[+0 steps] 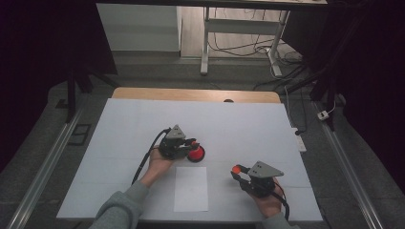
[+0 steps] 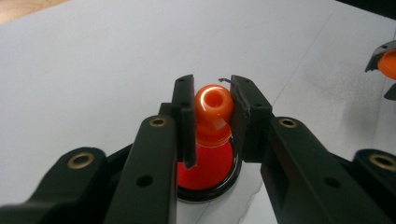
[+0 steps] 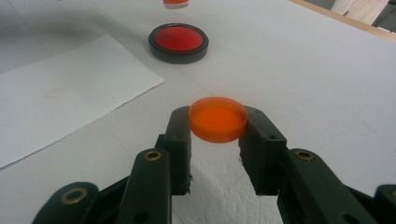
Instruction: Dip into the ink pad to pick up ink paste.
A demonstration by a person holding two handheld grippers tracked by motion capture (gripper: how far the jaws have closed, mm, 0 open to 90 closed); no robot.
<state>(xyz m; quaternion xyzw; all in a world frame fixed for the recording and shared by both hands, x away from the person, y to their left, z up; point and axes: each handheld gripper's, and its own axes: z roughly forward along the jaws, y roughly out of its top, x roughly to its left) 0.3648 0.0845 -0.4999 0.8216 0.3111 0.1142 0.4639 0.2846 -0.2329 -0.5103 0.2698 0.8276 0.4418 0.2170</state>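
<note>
My left gripper point(image 1: 192, 143) point(image 2: 212, 93) is shut on an orange knob-shaped piece point(image 2: 213, 105) with a hole in its top. It holds the piece upright over a round black dish with a red pad point(image 1: 196, 154) point(image 2: 205, 172) point(image 3: 179, 43). In the right gripper view the piece's lower end point(image 3: 176, 3) hangs past the dish, apart from it. My right gripper point(image 1: 236, 171) point(image 3: 218, 122) is shut on a flat orange disc point(image 3: 218, 119) point(image 1: 236, 168) point(image 2: 388, 63), held level a little above the table at the right.
A white paper sheet point(image 1: 191, 188) point(image 3: 60, 93) lies near the front edge between the two hands. The table has a white cover point(image 1: 239, 124) and a wooden far edge point(image 1: 196, 94). Desk legs and cables point(image 1: 267, 47) stand on the floor beyond.
</note>
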